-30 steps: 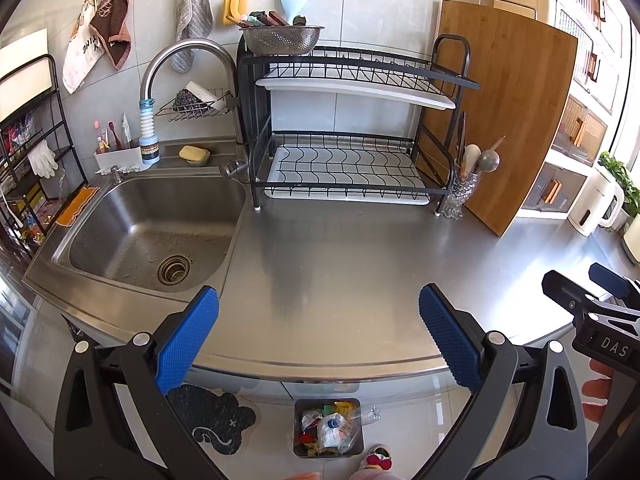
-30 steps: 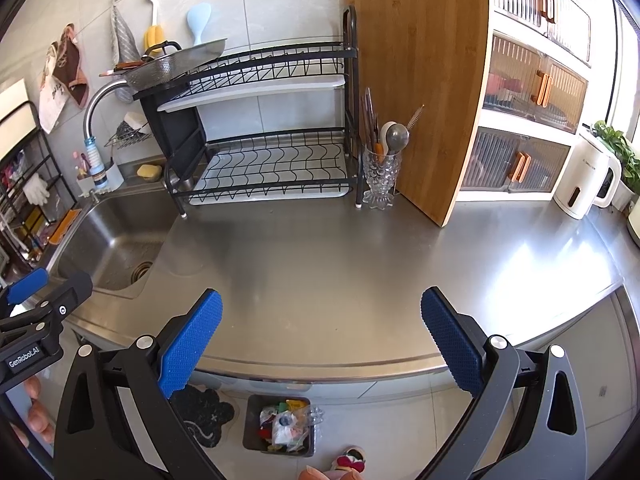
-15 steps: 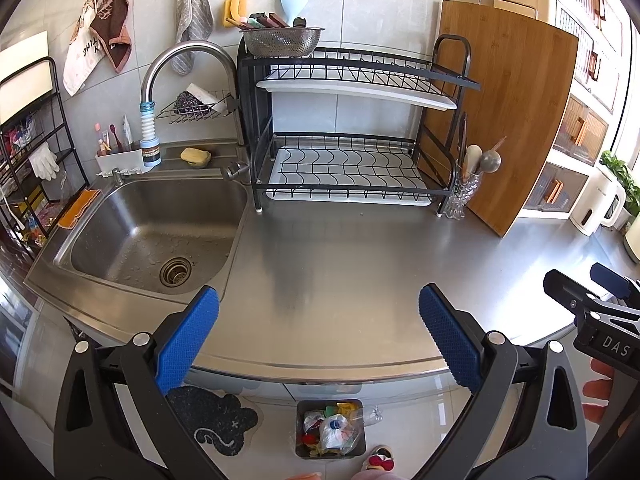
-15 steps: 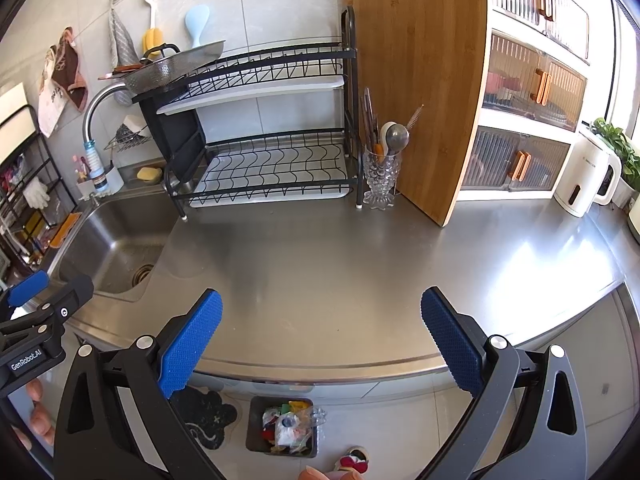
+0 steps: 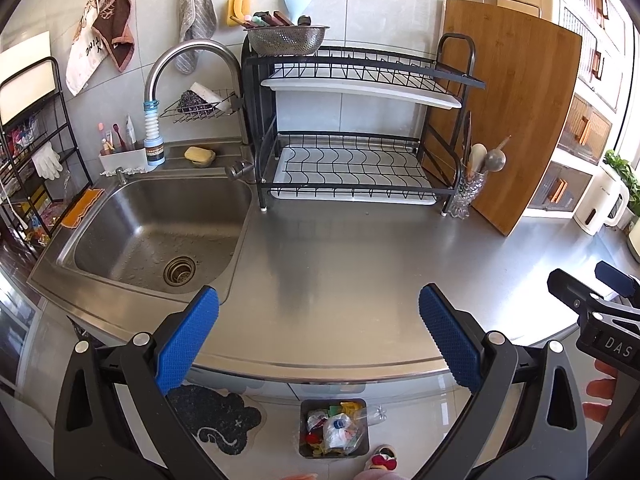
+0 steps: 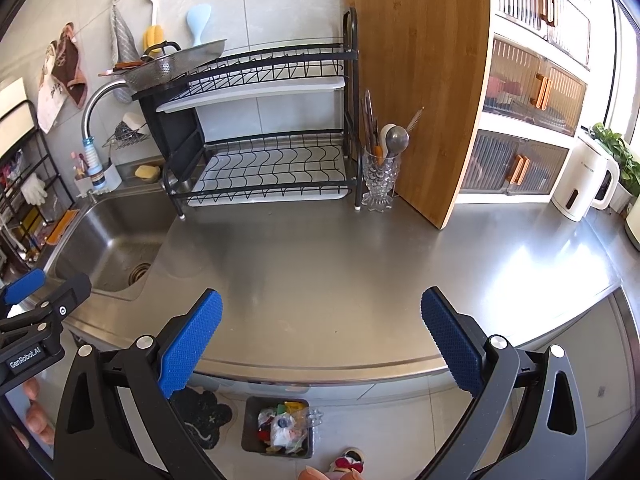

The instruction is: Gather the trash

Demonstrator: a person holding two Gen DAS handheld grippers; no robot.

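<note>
Both grippers, left [image 5: 319, 334] and right [image 6: 321, 336], are hovering with jaws spread (holding nothing); the bin [image 5: 334, 428] looks full, so collection appears finished.

The trash bin [image 5: 304, 428] on the floor holds wrappers too small to identify. A shoe [image 6: 349, 462] beside it is cut off by the frame's bottom. The storage rack's [image 5: 24, 184] contents are indistinct.
</note>
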